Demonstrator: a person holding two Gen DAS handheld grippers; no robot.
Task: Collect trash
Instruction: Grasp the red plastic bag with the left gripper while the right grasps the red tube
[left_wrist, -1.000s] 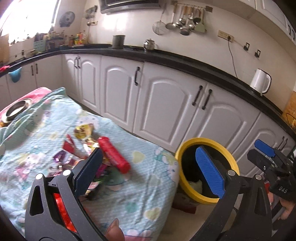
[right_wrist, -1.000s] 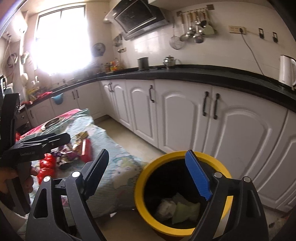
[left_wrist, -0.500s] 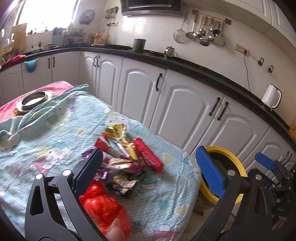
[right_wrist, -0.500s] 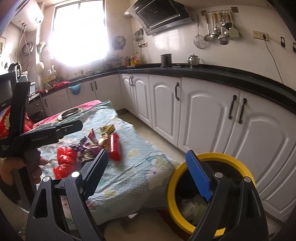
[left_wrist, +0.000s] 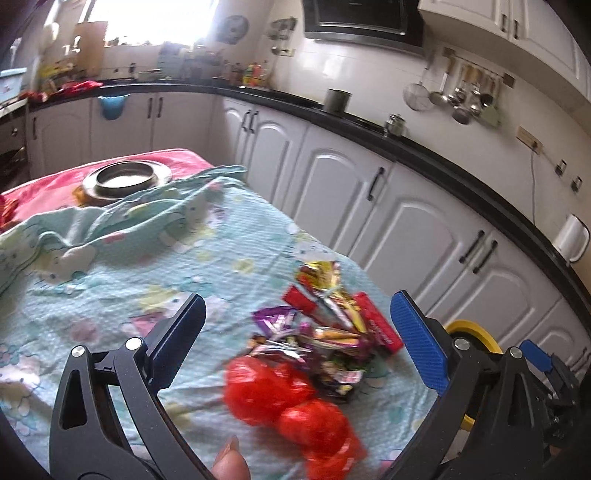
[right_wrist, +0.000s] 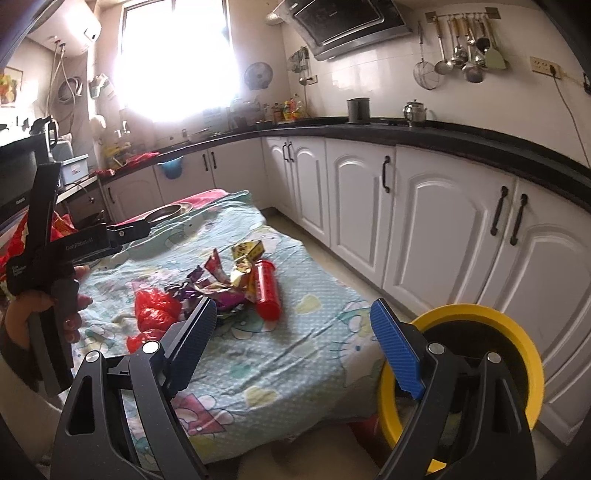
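Left wrist view first: the trash is all heaped in 1 spot on the surface (left_wrist: 110, 280), which has a pale blue cartoon cloth over it. There's a crumpled red plastic bag (left_wrist: 288, 402) nearest the camera, a mess of shiny snack wrappers (left_wrist: 317, 332) behind it, and a red tube (left_wrist: 376, 325) along the far edge of the heap. Makes sense it's piled near the corner, since the yellow-rimmed bin (left_wrist: 476, 336) sits on the floor just past that edge. The left gripper (left_wrist: 295, 347) has its fingers spread wide with nothing between them, hanging above the pile and touching none of it. Looks to me like it's lining up on the red bag.

Right wrist view: same pile, seen from the side, with the red bag (right_wrist: 155, 310) on the near left and the tube (right_wrist: 267, 291) on the right. The bin (right_wrist: 517, 343) is right beside the surface, open top, easy drop. The right gripper (right_wrist: 291, 339) also has its fingers wide apart and empty, held between pile and bin. A metal dish (right_wrist: 171, 212) sits at the far end, well apart from the trash.
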